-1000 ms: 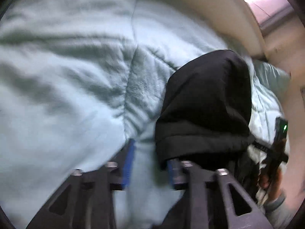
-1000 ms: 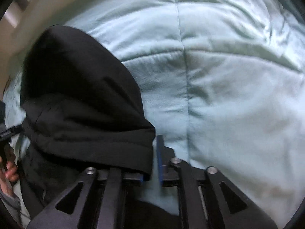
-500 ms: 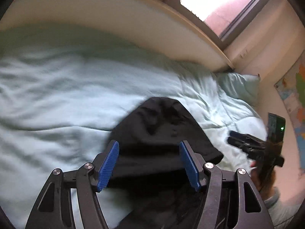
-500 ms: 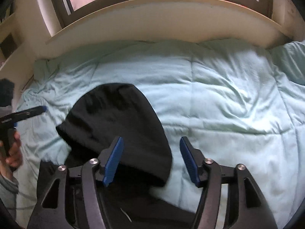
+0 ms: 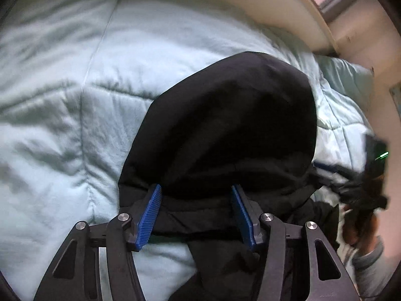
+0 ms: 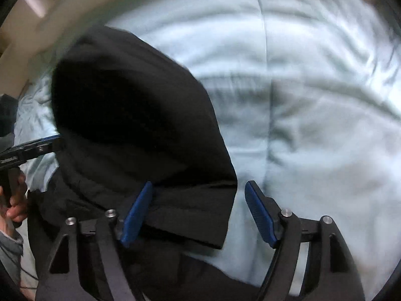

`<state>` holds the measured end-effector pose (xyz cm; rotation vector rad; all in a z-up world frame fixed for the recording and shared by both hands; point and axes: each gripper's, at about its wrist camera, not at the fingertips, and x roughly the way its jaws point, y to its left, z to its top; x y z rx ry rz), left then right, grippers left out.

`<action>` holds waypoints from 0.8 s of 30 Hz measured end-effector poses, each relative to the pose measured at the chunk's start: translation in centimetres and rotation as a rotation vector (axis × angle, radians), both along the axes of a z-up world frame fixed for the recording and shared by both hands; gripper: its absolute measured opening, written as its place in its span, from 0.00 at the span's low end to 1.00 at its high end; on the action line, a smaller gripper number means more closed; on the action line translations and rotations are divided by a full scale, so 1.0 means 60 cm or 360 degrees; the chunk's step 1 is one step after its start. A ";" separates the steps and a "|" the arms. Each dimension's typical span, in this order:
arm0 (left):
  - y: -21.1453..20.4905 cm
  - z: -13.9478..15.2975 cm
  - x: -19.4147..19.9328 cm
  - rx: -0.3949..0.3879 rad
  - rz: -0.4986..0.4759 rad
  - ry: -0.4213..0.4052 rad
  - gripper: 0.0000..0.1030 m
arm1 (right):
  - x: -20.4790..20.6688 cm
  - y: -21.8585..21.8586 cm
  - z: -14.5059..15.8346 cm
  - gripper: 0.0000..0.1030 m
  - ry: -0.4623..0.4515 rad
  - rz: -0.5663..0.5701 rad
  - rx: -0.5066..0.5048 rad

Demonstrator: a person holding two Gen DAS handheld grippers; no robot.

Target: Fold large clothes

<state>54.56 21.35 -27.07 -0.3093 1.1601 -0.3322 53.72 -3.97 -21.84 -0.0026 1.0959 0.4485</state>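
Black hooded garment (image 5: 225, 130) lies on the pale green quilted comforter (image 5: 62, 125), its rounded hood spread flat at the far end. Nearest the left wrist camera, the left gripper (image 5: 196, 213) has its blue-padded fingers spread wide over the garment's lower fold, gripping nothing. In the right wrist view, the right gripper (image 6: 198, 213) is likewise spread apart, straddling the garment's (image 6: 130, 125) right edge, one pad over cloth, the other over comforter (image 6: 313, 125). Farther off, a beige headboard (image 5: 288, 7) curves behind the bed.
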 end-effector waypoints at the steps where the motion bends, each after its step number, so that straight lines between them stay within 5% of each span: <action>1: -0.003 0.009 -0.003 0.0007 -0.0005 -0.0017 0.58 | -0.006 0.005 0.033 0.75 -0.0081 0.0023 0.0032; 4: -0.013 0.013 -0.014 0.0076 -0.0036 -0.0036 0.59 | 0.004 0.049 0.105 0.75 -0.0267 0.0089 0.0079; 7: -0.014 0.002 -0.010 0.0088 -0.0017 -0.0012 0.59 | 0.048 0.117 0.113 0.71 -0.0289 0.0178 0.0102; 9: -0.012 0.002 -0.009 0.0069 -0.0009 -0.0020 0.59 | 0.091 0.166 0.065 0.59 -0.0181 0.0210 0.0065; 13: -0.001 -0.019 -0.010 0.0044 -0.0022 -0.0020 0.59 | 0.151 0.189 -0.064 0.54 0.0075 0.0093 -0.0093; 18: 0.008 -0.005 -0.019 0.0034 -0.0025 -0.0019 0.59 | 0.105 0.139 -0.018 0.54 0.0060 0.0117 0.0131; 22: 0.029 0.063 -0.039 -0.0153 -0.0033 -0.0156 0.60 | 0.023 0.091 0.029 0.54 -0.0080 0.0164 0.0017; 24: 0.042 0.081 -0.045 -0.0196 -0.0012 -0.0212 0.61 | 0.008 0.076 0.019 0.54 -0.0029 0.0161 -0.0026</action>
